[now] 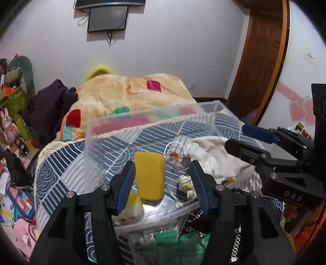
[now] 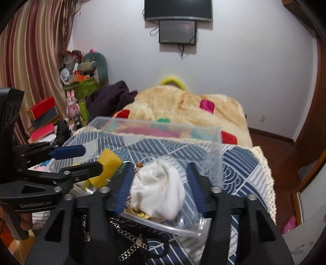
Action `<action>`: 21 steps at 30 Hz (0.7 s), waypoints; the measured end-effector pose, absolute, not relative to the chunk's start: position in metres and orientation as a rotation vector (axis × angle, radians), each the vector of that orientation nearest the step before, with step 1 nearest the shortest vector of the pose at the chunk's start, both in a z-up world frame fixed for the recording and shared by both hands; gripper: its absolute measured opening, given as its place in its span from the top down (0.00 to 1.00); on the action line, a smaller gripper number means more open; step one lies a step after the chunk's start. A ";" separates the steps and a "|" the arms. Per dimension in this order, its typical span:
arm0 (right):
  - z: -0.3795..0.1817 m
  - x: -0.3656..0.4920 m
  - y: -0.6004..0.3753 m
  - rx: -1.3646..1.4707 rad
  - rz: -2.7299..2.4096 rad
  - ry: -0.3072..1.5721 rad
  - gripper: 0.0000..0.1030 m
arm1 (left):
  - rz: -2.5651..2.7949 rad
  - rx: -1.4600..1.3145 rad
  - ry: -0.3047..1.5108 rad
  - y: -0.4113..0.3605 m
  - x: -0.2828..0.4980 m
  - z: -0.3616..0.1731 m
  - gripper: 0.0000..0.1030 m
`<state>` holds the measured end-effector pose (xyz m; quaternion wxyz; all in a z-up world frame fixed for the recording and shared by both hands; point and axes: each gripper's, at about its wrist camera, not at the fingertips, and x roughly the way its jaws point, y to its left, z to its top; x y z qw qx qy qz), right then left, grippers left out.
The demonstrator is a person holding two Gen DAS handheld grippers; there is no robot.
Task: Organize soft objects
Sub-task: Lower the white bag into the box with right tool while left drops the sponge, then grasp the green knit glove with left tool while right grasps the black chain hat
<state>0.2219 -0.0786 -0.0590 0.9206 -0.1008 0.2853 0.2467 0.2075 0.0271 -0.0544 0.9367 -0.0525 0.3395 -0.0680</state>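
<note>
A yellow rectangular sponge (image 1: 149, 176) and a white cloth pouch (image 2: 158, 188) lie inside a clear plastic bin (image 1: 91, 146) on a blue patterned bedspread (image 1: 61, 163). Left claw (image 1: 163, 181) and right claw (image 2: 158, 183) gape, holding nothing. Beyond: beige fleece blanket (image 2: 183, 106), white wall (image 2: 244, 61), striped curtain (image 2: 30, 61).

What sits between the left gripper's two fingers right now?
A yellow sponge hangs between the left gripper fingers, over the clear plastic bin; no pad visibly presses it. Left wrist view.

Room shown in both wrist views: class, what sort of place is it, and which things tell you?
Most likely a home bedroom: a bed under a plush beige blanket, striped curtains and a wall-mounted screen. Stuffed toys are piled in the corner.
</note>
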 end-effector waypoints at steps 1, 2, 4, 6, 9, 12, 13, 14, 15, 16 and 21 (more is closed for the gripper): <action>-0.054 0.218 -0.082 -0.200 0.505 0.570 0.44 | -0.138 -0.109 0.685 0.028 0.204 -0.051 0.42; -0.051 0.217 -0.084 -0.195 0.504 0.559 0.41 | -0.136 -0.114 0.672 0.030 0.199 -0.047 0.38; -0.044 0.211 -0.088 -0.183 0.501 0.534 0.35 | -0.127 -0.122 0.646 0.034 0.190 -0.038 0.33; -0.036 0.202 -0.093 -0.177 0.504 0.505 0.31 | -0.115 -0.128 0.617 0.037 0.178 -0.029 0.27; -0.028 0.189 -0.094 -0.184 0.512 0.476 0.29 | -0.099 -0.129 0.591 0.041 0.166 -0.021 0.19; -0.023 0.177 -0.101 -0.170 0.523 0.450 0.23 | -0.066 -0.133 0.566 0.046 0.149 -0.018 0.07; -0.023 0.175 -0.102 -0.164 0.524 0.444 0.21 | -0.059 -0.130 0.562 0.047 0.144 -0.018 0.07; -0.023 0.171 -0.104 -0.160 0.527 0.438 0.21 | -0.056 -0.124 0.563 0.048 0.140 -0.019 0.07; -0.025 0.168 -0.106 -0.155 0.531 0.434 0.21 | -0.054 -0.120 0.566 0.047 0.137 -0.021 0.07; -0.026 0.165 -0.107 -0.151 0.532 0.434 0.21 | -0.053 -0.115 0.571 0.046 0.133 -0.024 0.07; -0.045 0.157 -0.107 -0.142 0.546 0.464 0.21 | -0.058 -0.111 0.614 0.041 0.119 -0.047 0.07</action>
